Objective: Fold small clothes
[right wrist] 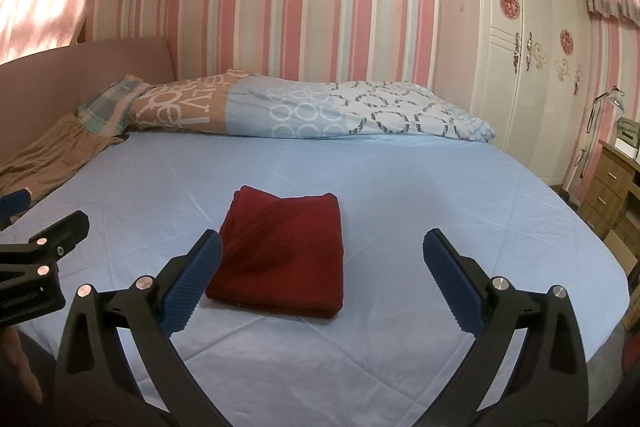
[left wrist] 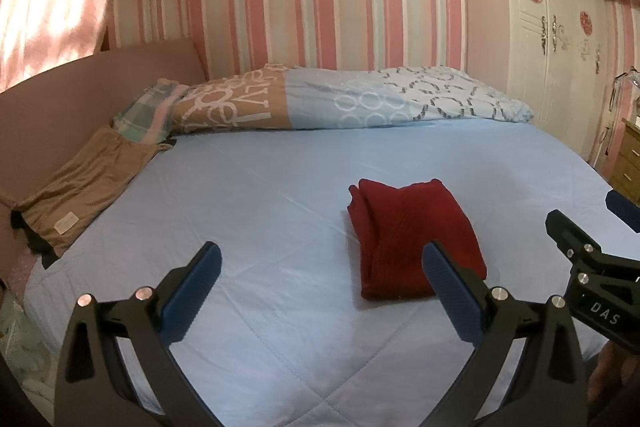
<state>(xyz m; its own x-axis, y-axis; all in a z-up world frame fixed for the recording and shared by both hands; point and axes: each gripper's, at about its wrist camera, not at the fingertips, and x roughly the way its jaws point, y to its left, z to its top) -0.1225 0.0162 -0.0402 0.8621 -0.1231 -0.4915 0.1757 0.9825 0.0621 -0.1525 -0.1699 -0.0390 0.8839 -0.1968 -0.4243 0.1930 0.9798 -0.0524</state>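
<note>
- Red garment: ribbed, soft knit, folded into a thick near-square with layered edges on its left side; lies flat on the bed, centre of the sheet.
- Bed sheet: pale blue, quilted with diagonal stitch lines, smooth with light creases.
- My left gripper: released, black arms with blue ridged pads spread wide, holding nothing; it sits above the sheet at 7 o'clock of the red garment, and its right pad overlaps the garment's near edge in the left wrist view. Contact cannot be told.
- My right gripper: also released, spread wide, empty, tilted down over the sheet; garment at 11 o'clock between the fingers, left pad just at its near-left corner.
- Tan garment: thin, wrinkled, at 10 o'clock by the headboard.
- Patterned duvet: bunched along the far side at 12 o'clock.
</note>
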